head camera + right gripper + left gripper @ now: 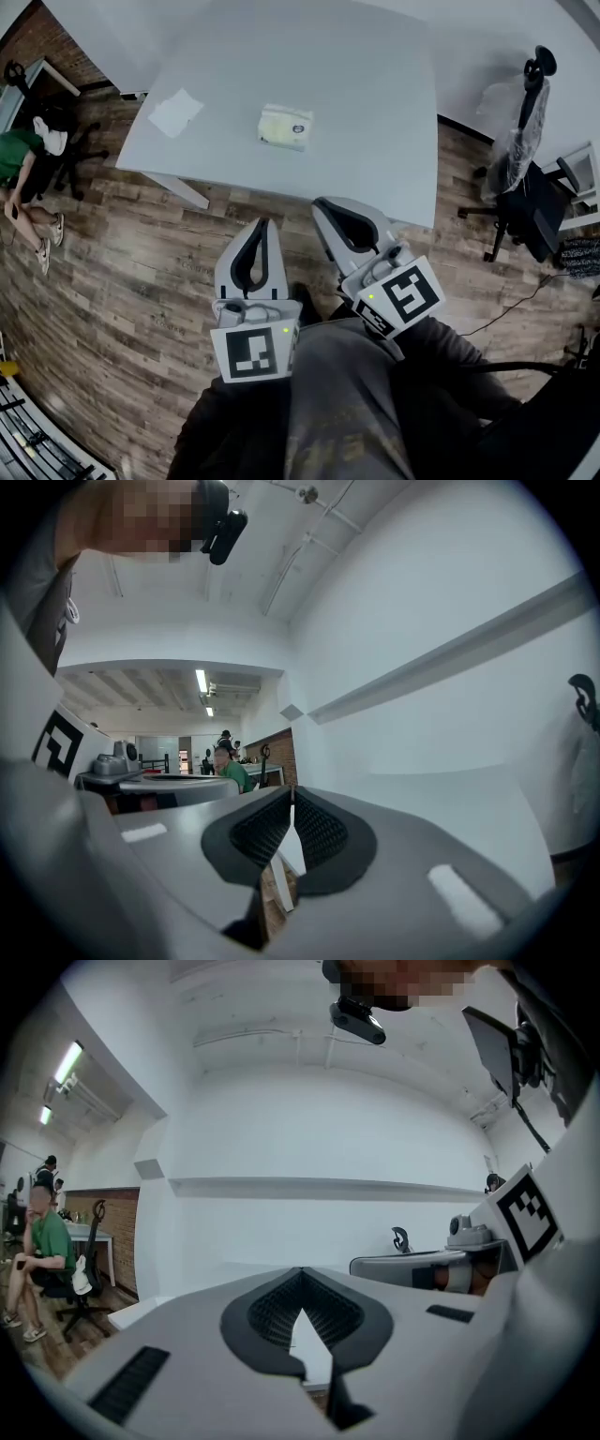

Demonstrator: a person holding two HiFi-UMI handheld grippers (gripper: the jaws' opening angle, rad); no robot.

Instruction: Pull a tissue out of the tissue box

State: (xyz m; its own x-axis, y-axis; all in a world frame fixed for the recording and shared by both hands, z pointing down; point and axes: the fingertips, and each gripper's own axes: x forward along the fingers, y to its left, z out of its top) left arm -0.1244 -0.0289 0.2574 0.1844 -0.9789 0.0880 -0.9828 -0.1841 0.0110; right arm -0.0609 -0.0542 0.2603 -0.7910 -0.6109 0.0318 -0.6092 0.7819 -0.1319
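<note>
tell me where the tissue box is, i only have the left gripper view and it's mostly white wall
observer: head view shows the pale yellow soft tissue pack lying near the middle of the white rectangular table, ahead of both tools.
operator: is my left tool over the table
observer: no, the left tool hangs over the wood-plank floor, short of the table's near edge.
operator: right one holding anything
observer: right gripper view shows the right tool shut on nothing.

Right claw [292,797] closed, empty, white wall [450,602] ahead, person [232,772] far off
</note>
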